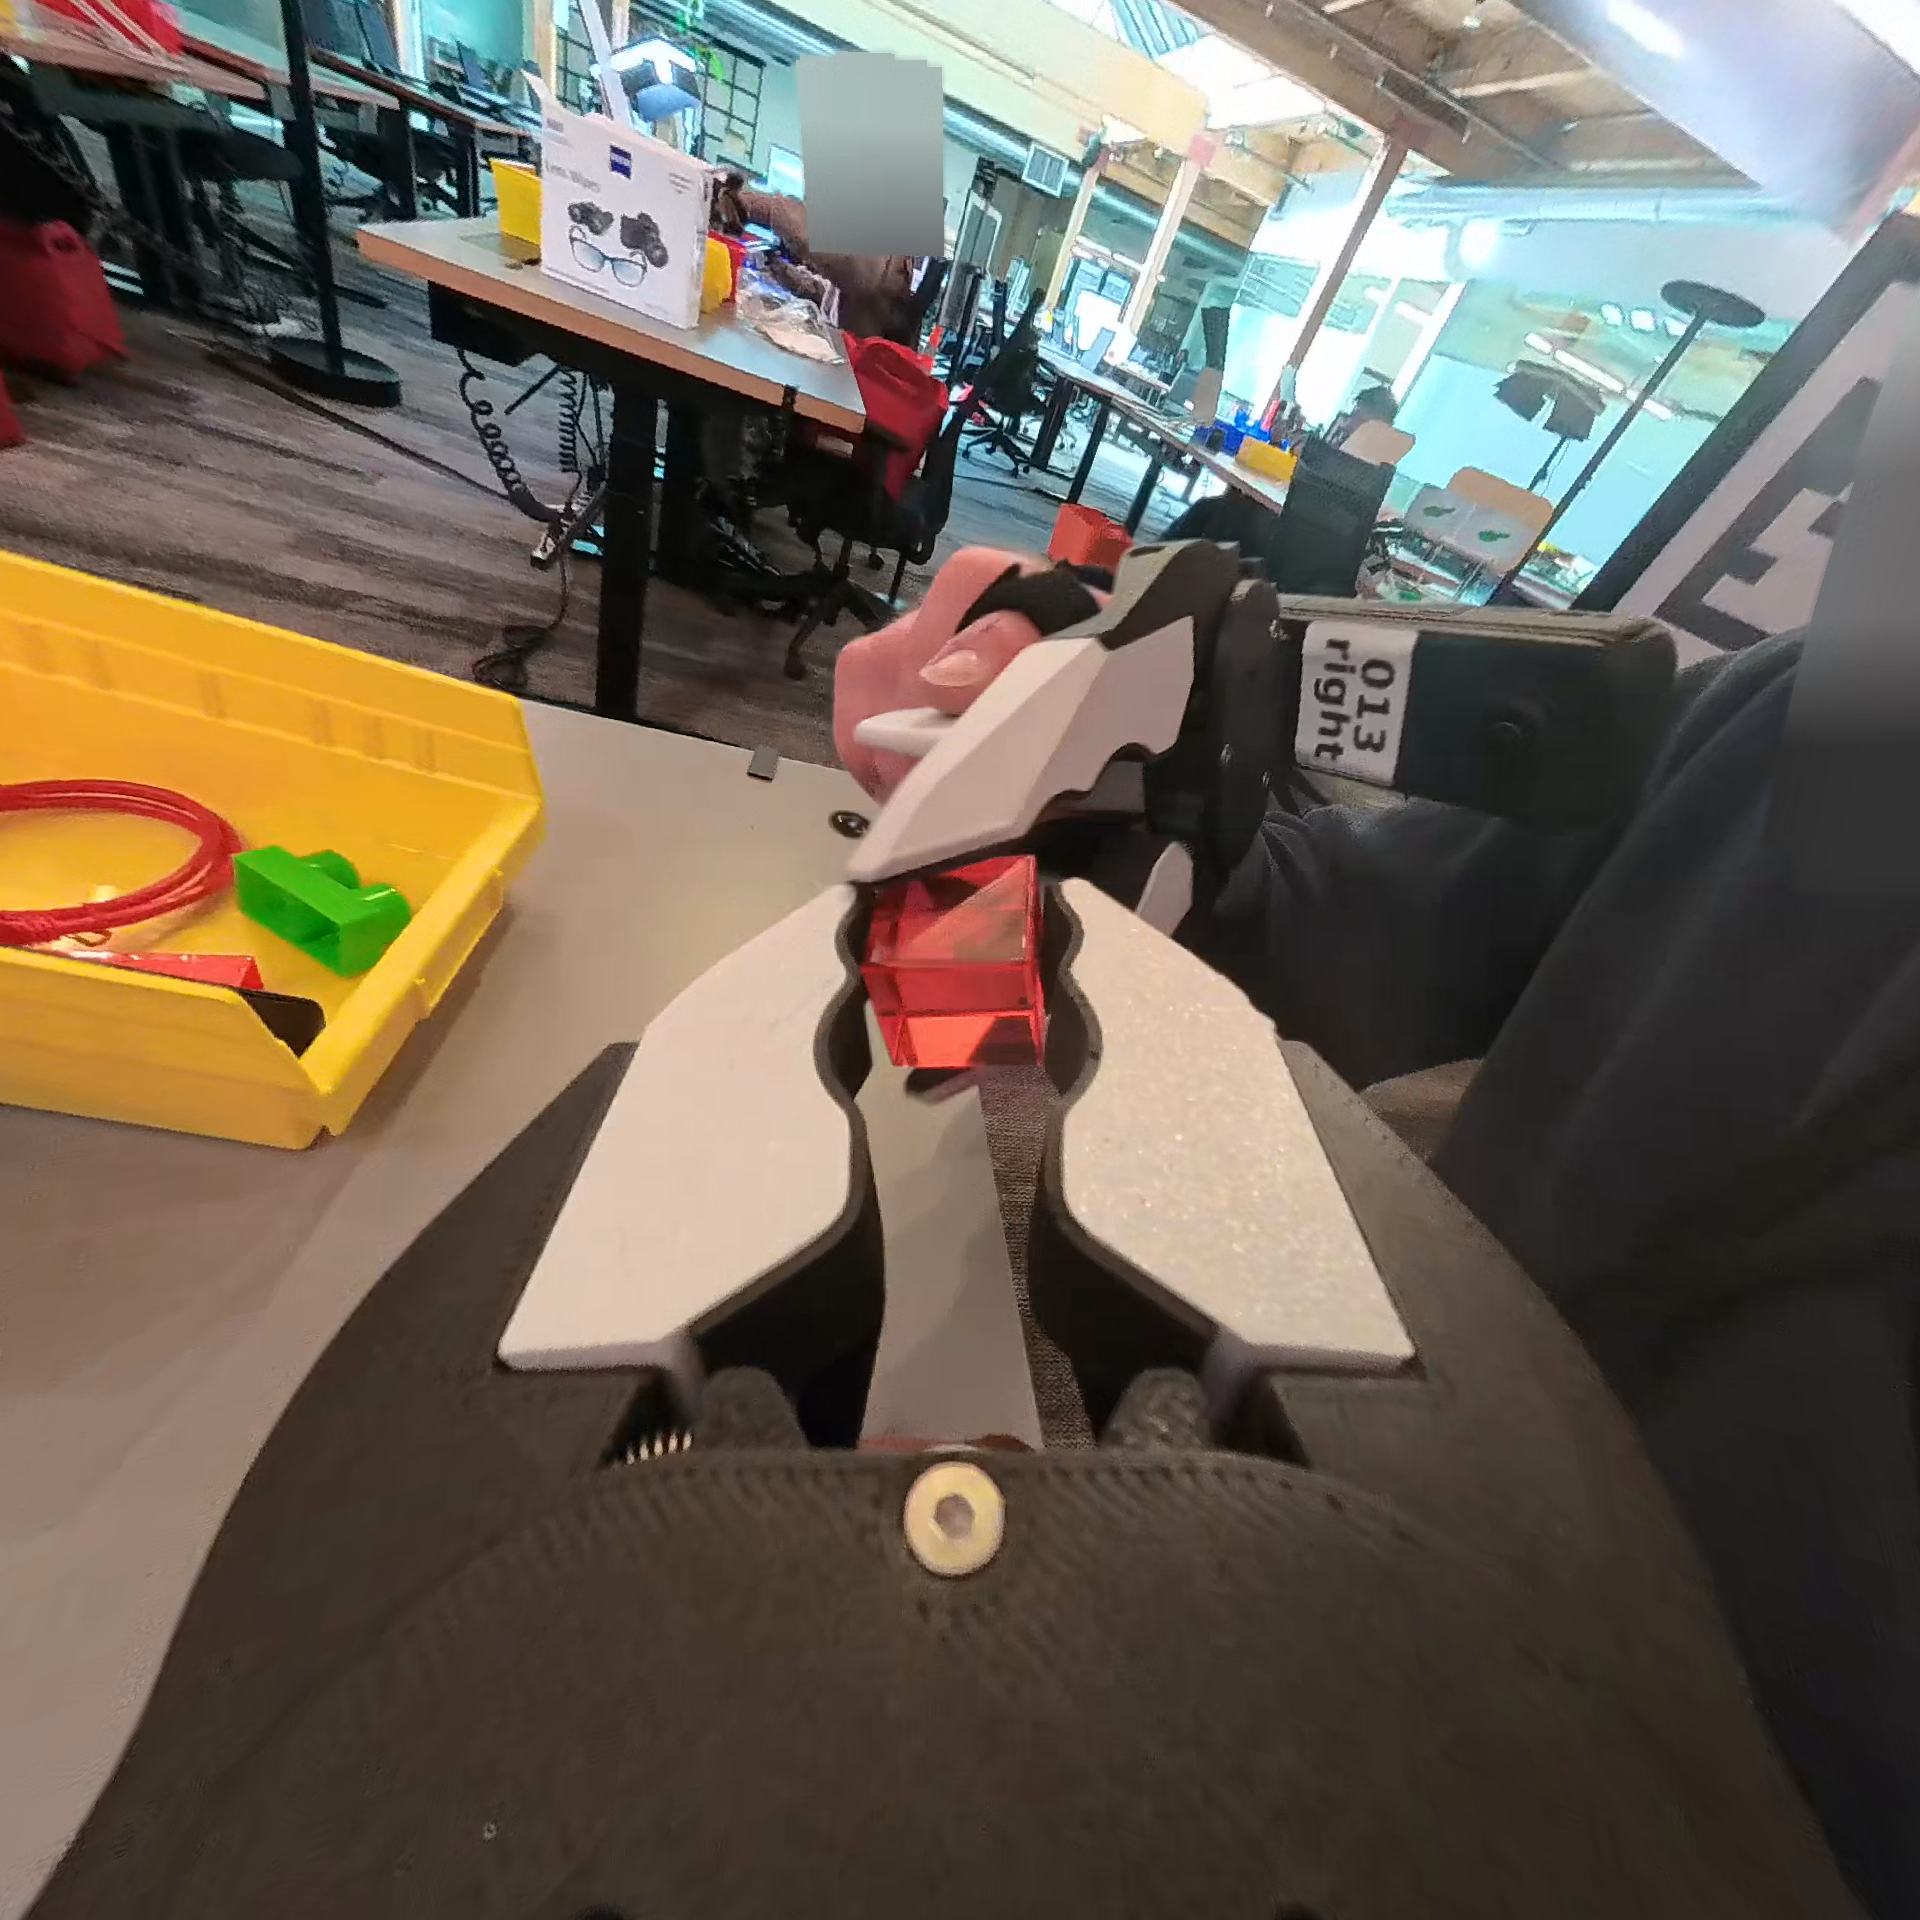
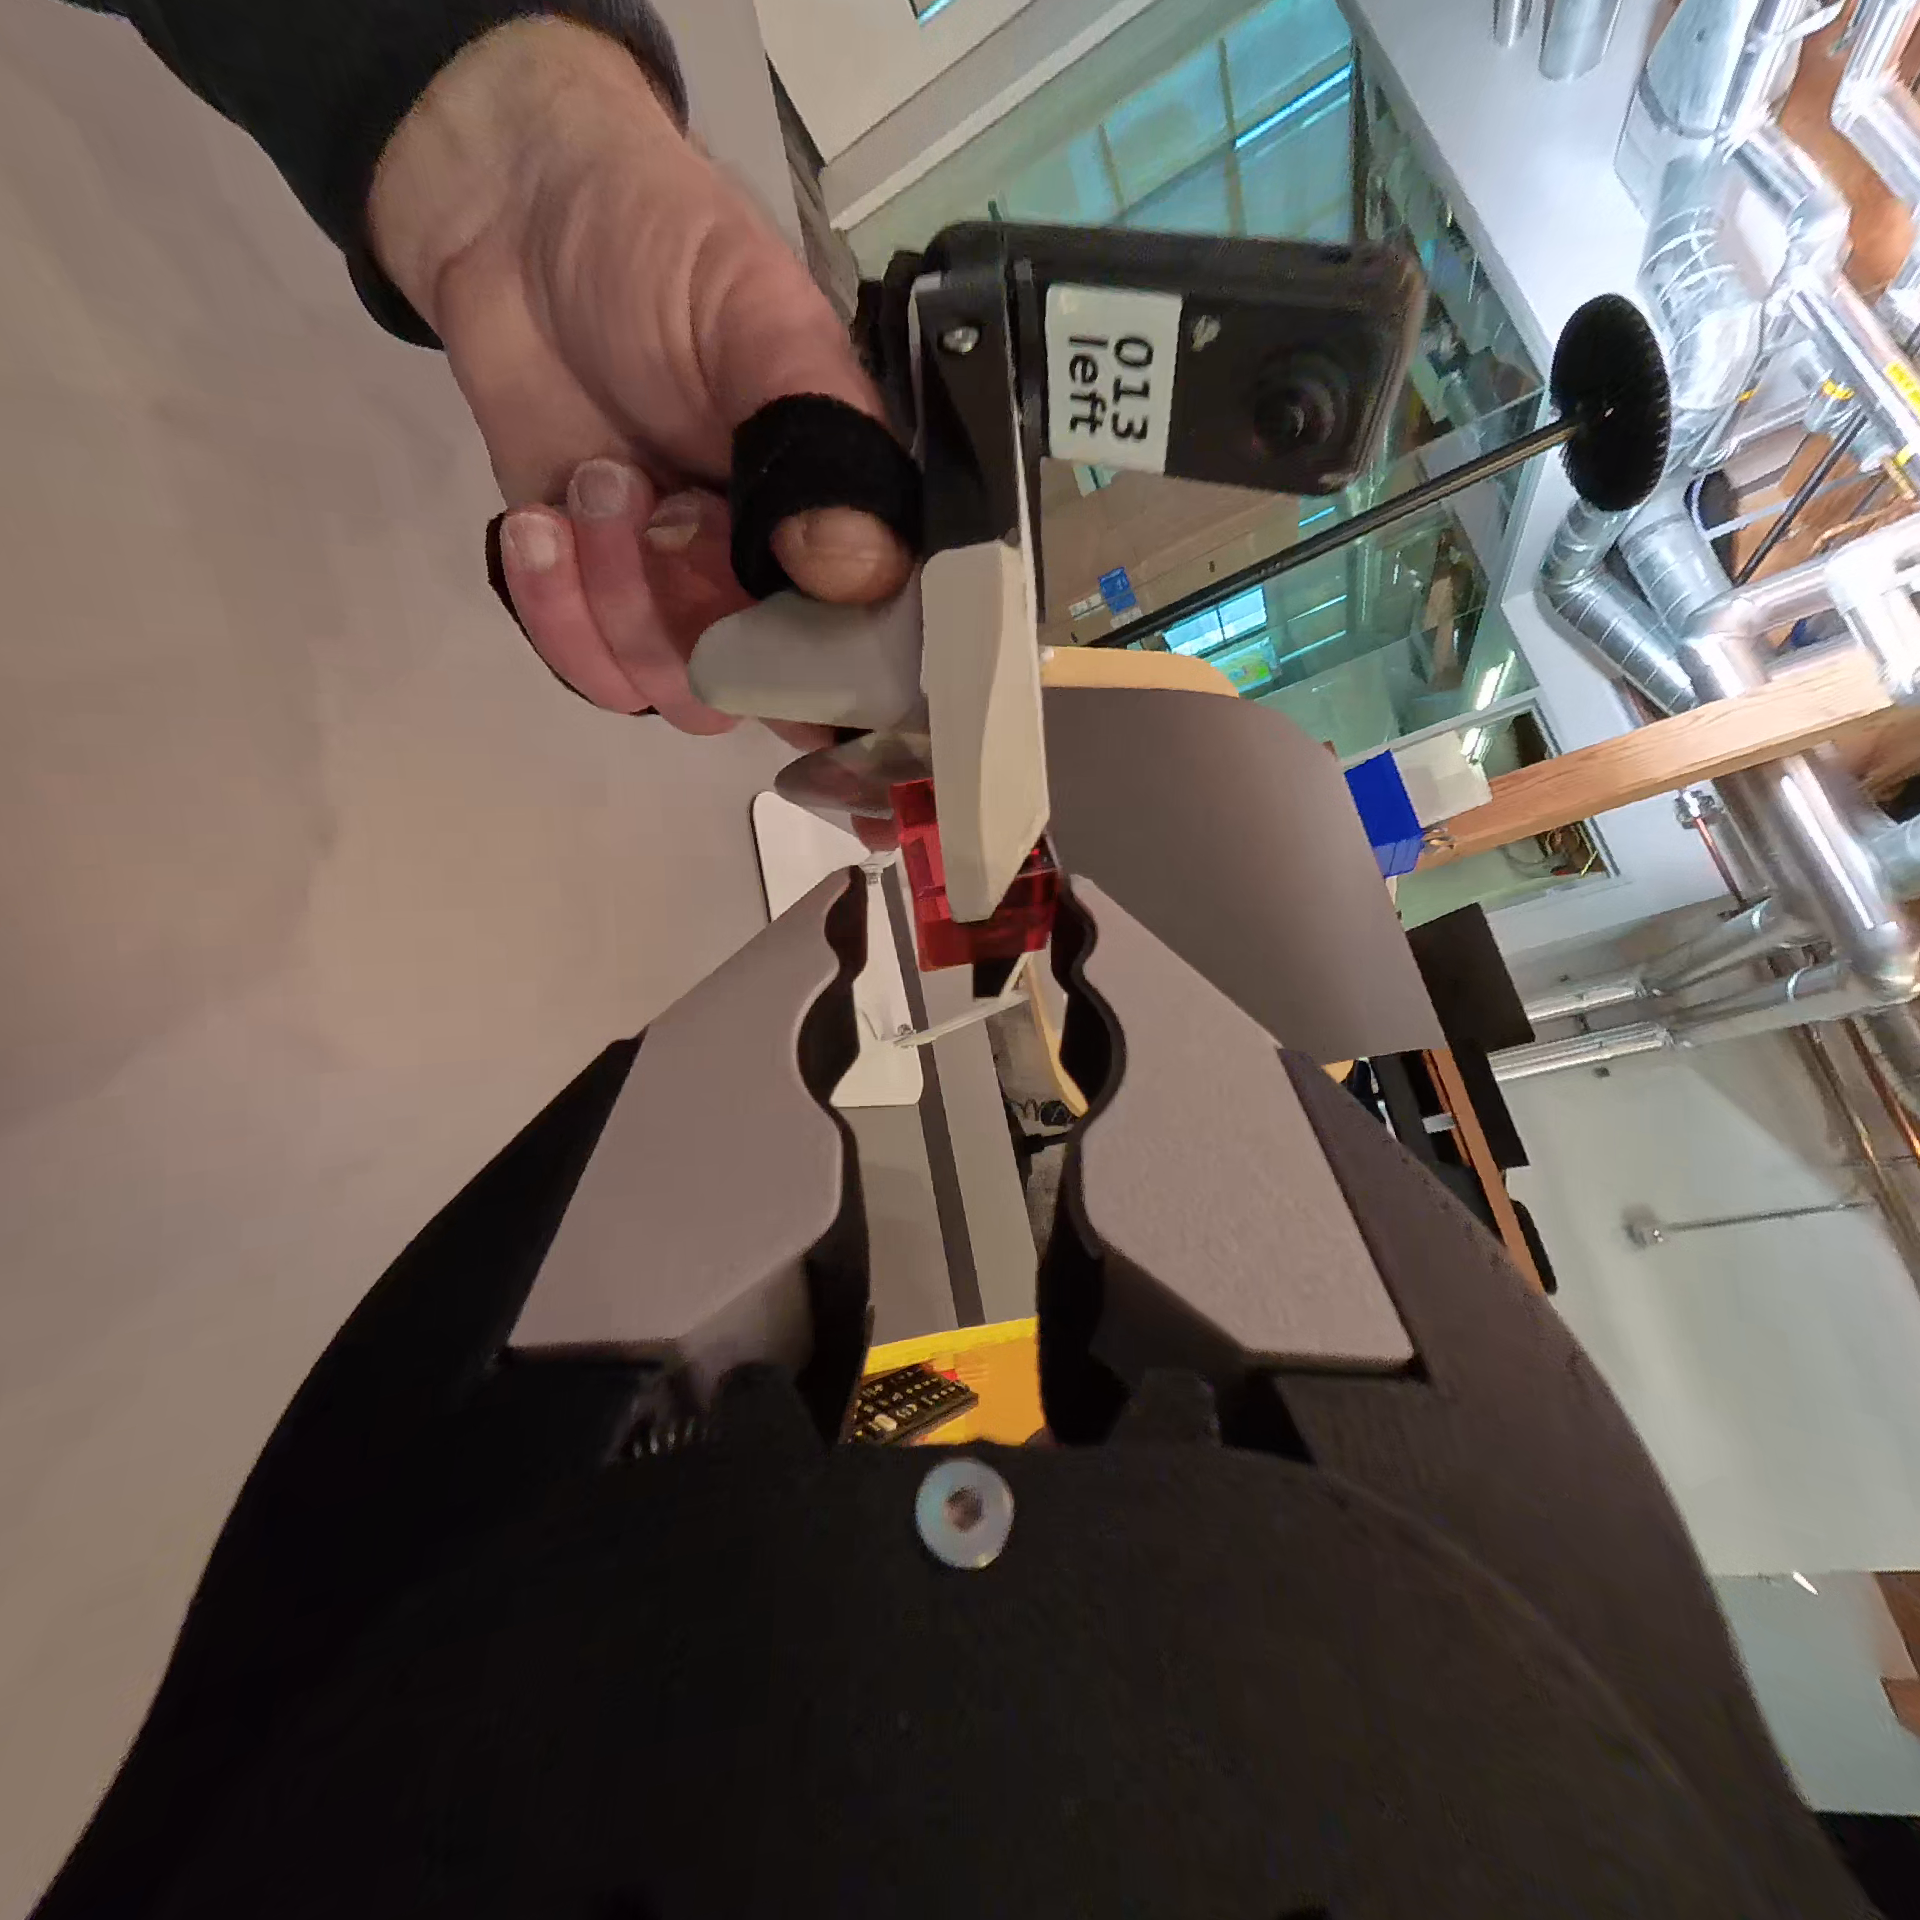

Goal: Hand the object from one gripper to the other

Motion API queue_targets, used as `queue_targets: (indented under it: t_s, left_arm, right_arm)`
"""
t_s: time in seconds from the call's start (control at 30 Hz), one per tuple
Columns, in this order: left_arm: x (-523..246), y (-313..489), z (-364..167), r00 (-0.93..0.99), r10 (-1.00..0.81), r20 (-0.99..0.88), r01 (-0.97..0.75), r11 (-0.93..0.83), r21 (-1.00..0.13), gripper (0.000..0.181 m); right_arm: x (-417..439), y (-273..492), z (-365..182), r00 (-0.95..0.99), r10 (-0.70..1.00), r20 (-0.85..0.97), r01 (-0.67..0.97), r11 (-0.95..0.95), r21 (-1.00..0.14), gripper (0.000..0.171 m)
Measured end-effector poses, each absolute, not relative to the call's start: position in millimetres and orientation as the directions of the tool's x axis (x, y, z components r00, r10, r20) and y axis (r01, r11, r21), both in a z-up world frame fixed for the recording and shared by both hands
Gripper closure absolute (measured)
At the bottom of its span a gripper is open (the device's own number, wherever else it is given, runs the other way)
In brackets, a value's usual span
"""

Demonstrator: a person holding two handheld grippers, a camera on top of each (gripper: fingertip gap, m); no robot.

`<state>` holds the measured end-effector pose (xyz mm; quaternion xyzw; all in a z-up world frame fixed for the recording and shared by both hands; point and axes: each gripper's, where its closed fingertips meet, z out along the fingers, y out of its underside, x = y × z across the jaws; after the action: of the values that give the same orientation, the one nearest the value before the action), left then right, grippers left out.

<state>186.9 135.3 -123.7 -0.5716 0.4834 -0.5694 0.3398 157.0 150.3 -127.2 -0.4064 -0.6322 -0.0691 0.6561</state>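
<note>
A red see-through cube [image 1: 951,977] sits between the fingertips of my left gripper [image 1: 956,899], which is shut on it above the grey table [image 1: 644,831]. The right gripper comes in from the right, and its upper finger [image 1: 1018,748] lies over the cube's top. In the right wrist view my right gripper [image 2: 961,888] straddles the cube [image 2: 1003,920]. Its jaws are apart, with a gap showing on the cube's left side. A finger [image 2: 982,758] of the left gripper covers part of the cube from above.
A yellow bin [image 1: 156,1049] stands on the table at the left and holds a green block [image 1: 312,904] and a red cable coil [image 1: 135,831]. A person's hands [image 2: 582,312] hold both grippers. Desks and chairs stand farther back. My two grippers' fingertips are within a few centimetres of each other.
</note>
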Motion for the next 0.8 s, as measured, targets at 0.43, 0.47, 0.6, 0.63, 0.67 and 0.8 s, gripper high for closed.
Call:
queue_targets:
  t_s: [0.43, 0.47, 0.6, 0.63, 0.67, 0.8]
  left_arm:
    - [190, 127, -128, -0.210, -0.895, 0.394, -0.181, -0.360, -0.915, 0.151]
    - [190, 126, -128, -0.211, -0.898, 0.386, -0.175, -0.354, -0.919, 0.150]
    - [187, 125, -124, -0.204, -0.930, 0.307, -0.155, -0.279, -0.948, 0.145]
    - [185, 125, -122, -0.194, -0.940, 0.280, -0.147, -0.254, -0.956, 0.143]
    - [183, 128, -121, -0.173, -0.954, 0.246, -0.143, -0.223, -0.964, 0.142]
    - [176, 140, -118, -0.025, -0.999, -0.025, -0.152, 0.029, -0.988, 0.136]
  right_arm:
    - [161, 141, -129, 0.173, 0.516, 0.839, 0.575, 0.638, -0.512, 0.147]
    - [161, 140, -128, 0.185, 0.538, 0.822, 0.560, 0.630, -0.538, 0.147]
    - [164, 138, -123, 0.233, 0.598, 0.767, 0.505, 0.600, -0.621, 0.148]
    - [166, 138, -122, 0.244, 0.614, 0.751, 0.491, 0.589, -0.641, 0.147]
    - [167, 139, -121, 0.253, 0.636, 0.729, 0.475, 0.575, -0.666, 0.147]
    - [170, 142, -126, 0.264, 0.762, 0.592, 0.398, 0.472, -0.786, 0.147]
